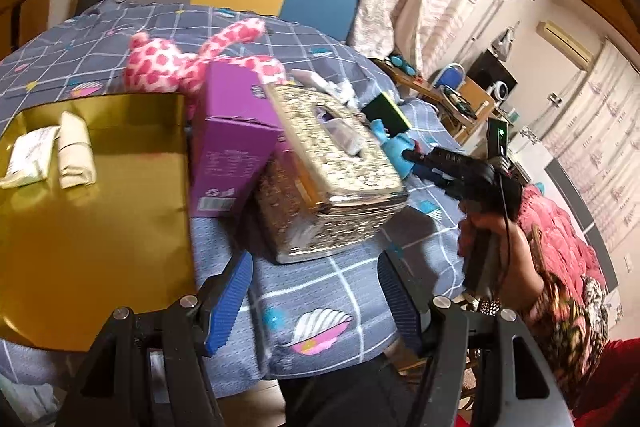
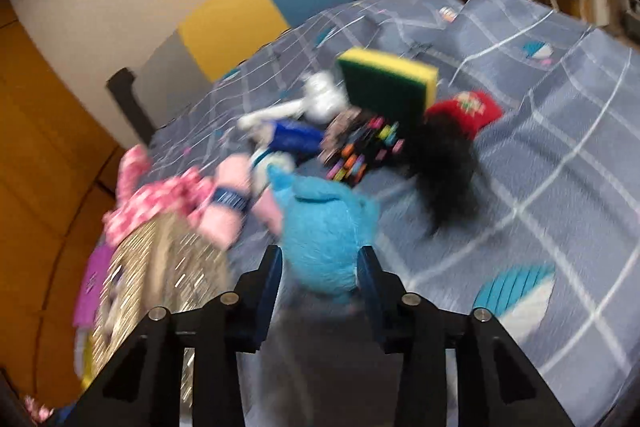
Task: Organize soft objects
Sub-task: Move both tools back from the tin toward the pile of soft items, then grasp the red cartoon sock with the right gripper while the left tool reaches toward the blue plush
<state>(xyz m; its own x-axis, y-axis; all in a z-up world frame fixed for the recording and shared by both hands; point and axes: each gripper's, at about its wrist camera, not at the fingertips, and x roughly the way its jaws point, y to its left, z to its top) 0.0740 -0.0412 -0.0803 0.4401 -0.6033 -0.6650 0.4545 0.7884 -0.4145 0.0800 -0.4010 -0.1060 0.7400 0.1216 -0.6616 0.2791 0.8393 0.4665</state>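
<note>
Two risks, largest first: your left gripper [image 1: 308, 301] hangs open, empty, near the tissue box [image 1: 336, 163] and could knock it; your right gripper [image 2: 320, 283], clamped on the blue plush toy [image 2: 320, 223] mid-bed, may lose its shallow hold.

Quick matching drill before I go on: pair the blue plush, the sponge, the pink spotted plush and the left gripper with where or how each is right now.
1 blue plush
2 sponge
3 pink spotted plush
4 left gripper

A behind the purple box
B open, nothing between its pads
C between the right gripper pads
D propped up, green face showing

Pairs: 1-C, 2-D, 3-A, 4-B
</note>
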